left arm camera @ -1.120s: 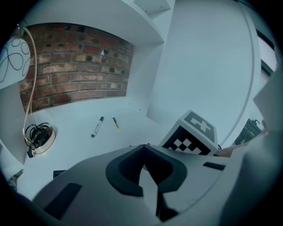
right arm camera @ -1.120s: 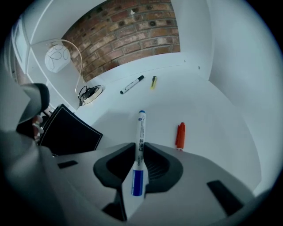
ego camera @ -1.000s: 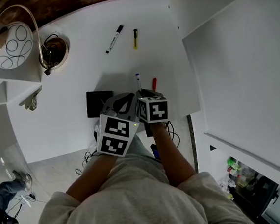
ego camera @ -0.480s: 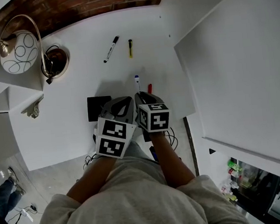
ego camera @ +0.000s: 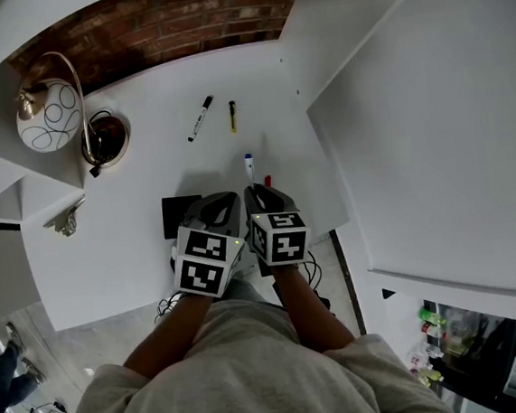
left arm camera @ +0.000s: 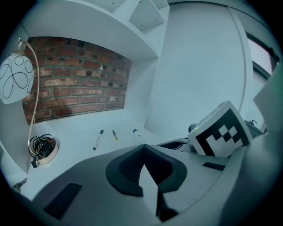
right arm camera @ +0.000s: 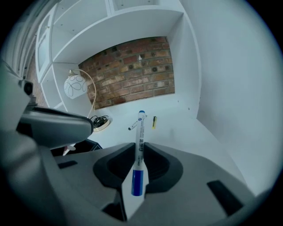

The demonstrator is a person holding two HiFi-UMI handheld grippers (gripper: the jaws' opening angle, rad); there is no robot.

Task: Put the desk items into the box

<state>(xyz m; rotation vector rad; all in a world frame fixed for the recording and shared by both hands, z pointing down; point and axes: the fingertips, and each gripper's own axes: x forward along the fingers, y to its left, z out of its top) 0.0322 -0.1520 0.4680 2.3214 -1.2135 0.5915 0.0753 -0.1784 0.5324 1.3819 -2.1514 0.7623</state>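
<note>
Head view: left tongs (ego camera: 224, 200) and right tongs (ego camera: 258, 190) side by side over the table (ego camera: 132, 222) front edge, black box (ego camera: 182, 214) just beside the left one.
Left gripper view: tongs together, nothing between.
Right gripper view: tongs clamped on blue-capped marker (right arm camera: 139, 150), cap pointing away.

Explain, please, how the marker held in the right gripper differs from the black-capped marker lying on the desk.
The blue-capped marker is clamped in the fingers of the right gripper, clear of the desk; the black-capped marker lies loose on it. The blue-capped marker points straight away from the person; the black-capped marker lies aslant. Both are slim, white-barrelled markers.
</note>
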